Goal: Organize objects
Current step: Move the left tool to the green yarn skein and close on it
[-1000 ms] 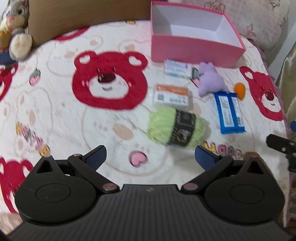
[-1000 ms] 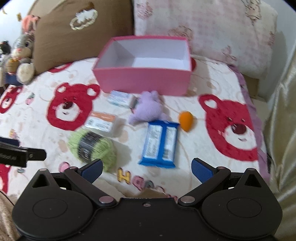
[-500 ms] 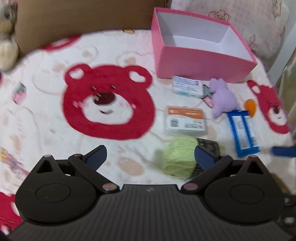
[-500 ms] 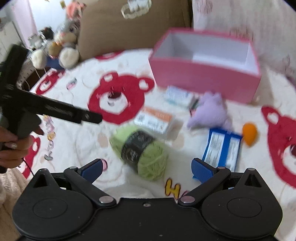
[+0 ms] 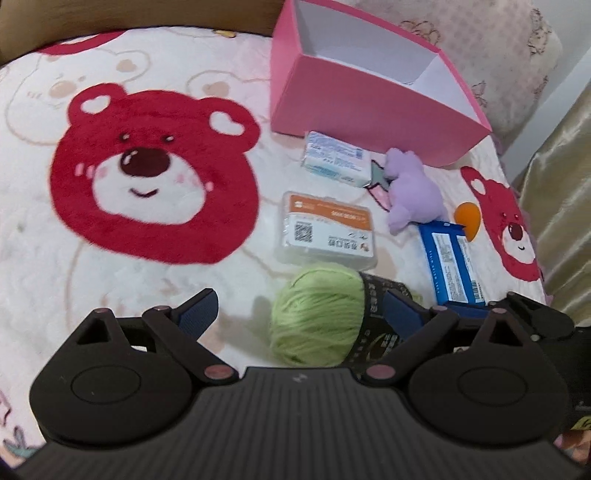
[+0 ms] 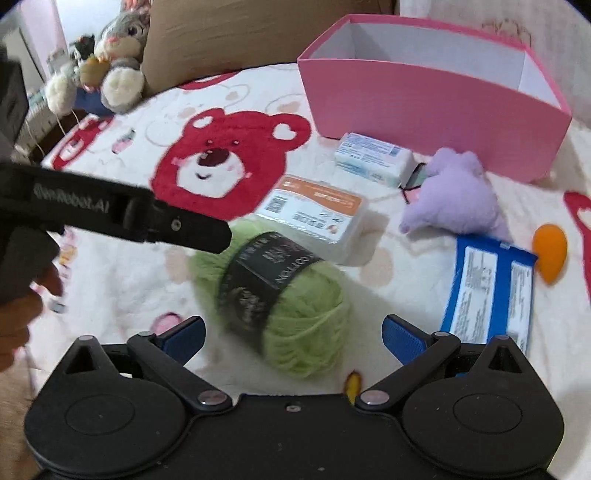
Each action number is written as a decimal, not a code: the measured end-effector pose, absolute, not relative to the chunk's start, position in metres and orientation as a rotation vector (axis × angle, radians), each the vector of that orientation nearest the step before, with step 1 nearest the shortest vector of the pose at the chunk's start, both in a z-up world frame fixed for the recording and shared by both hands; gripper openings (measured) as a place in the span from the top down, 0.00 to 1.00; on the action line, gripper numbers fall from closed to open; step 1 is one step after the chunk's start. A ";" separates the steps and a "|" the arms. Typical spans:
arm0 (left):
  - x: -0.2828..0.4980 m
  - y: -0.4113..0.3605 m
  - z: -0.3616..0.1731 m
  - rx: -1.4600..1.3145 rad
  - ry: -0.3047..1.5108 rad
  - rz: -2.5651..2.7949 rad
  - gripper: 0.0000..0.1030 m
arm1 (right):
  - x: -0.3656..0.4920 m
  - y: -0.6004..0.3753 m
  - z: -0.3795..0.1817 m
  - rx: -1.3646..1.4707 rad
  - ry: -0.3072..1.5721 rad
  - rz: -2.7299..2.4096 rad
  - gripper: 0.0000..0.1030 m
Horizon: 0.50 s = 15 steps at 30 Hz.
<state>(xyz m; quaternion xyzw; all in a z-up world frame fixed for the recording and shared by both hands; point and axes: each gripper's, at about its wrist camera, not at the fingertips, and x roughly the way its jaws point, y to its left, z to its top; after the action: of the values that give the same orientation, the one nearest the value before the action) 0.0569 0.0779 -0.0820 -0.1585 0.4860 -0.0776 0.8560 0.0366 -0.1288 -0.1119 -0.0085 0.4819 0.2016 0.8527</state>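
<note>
A green yarn ball (image 5: 317,314) with a black label lies on the bear-print blanket (image 5: 155,177). My left gripper (image 5: 298,308) is low over it with its jaws closing. The yarn sits between them near the right pad, and the left pad is well clear. My right gripper (image 6: 293,332) stands wide open around the same yarn ball (image 6: 280,291). One left finger (image 6: 184,232) reaches in above the yarn. Behind lies an orange-labelled clear case (image 5: 327,229), and an empty pink box (image 5: 369,103) stands further back.
A white-blue pack (image 5: 336,157), a purple plush (image 5: 413,192), a blue packet (image 5: 450,258) and a small orange piece (image 5: 467,218) lie right of the case. Stuffed toys (image 6: 118,55) and a brown pillow (image 6: 258,29) sit at the back. A person's hand (image 6: 18,314) is at left.
Both grippers have sunk toward the blanket and closed in on the yarn ball, which now lies between each pair of fingers. The left finger has slid over the yarn in the right wrist view.
</note>
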 end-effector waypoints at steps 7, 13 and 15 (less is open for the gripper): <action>0.061 0.067 -0.098 -0.342 1.017 -0.217 0.18 | 0.043 -0.140 -0.130 0.086 1.033 0.436 0.01; 0.062 0.072 -0.111 -0.480 1.043 -0.260 0.32 | 0.047 -0.138 -0.143 0.134 1.054 0.448 0.20; 0.061 0.077 -0.116 -0.536 1.044 -0.253 0.35 | 0.049 -0.138 -0.145 0.163 1.057 0.463 0.25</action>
<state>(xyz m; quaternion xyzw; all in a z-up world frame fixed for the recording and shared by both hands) 0.0609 0.0766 -0.1162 -0.2522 0.4912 -0.1192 0.8252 0.0486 -0.1382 -0.1450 0.0770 0.4992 0.2188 0.8349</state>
